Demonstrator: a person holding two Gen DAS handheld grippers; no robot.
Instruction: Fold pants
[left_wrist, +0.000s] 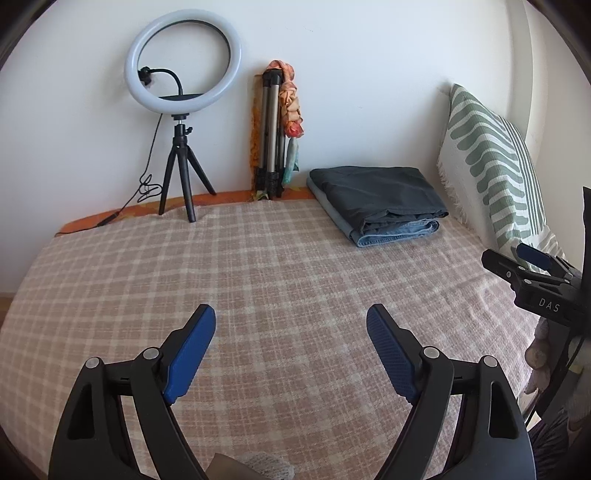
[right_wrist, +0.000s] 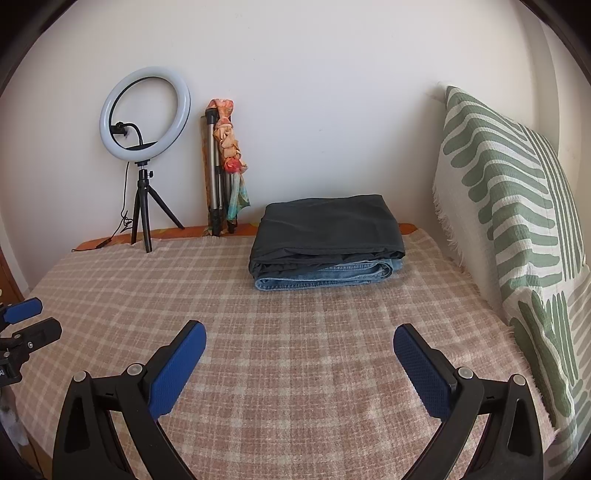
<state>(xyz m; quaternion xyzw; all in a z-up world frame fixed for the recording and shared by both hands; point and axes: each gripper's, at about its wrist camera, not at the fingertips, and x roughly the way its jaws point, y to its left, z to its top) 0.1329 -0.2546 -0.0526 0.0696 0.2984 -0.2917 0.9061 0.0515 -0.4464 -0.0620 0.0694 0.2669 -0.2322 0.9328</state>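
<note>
Folded dark grey pants (left_wrist: 376, 192) lie on top of folded blue jeans (left_wrist: 399, 230) at the far right of the bed; the stack also shows in the right wrist view, dark pants (right_wrist: 325, 229) over jeans (right_wrist: 332, 278). My left gripper (left_wrist: 291, 317) is open and empty, held over the plaid blanket (left_wrist: 258, 266) well short of the stack. My right gripper (right_wrist: 299, 332) is open and empty, also short of the stack; it shows at the right edge of the left wrist view (left_wrist: 532, 269).
A ring light on a small tripod (left_wrist: 183, 110) and a folded tripod with a scarf (left_wrist: 275, 133) stand against the back wall. A green-patterned pillow (right_wrist: 517, 221) leans at the right. The left gripper (right_wrist: 22, 325) shows at the right view's left edge.
</note>
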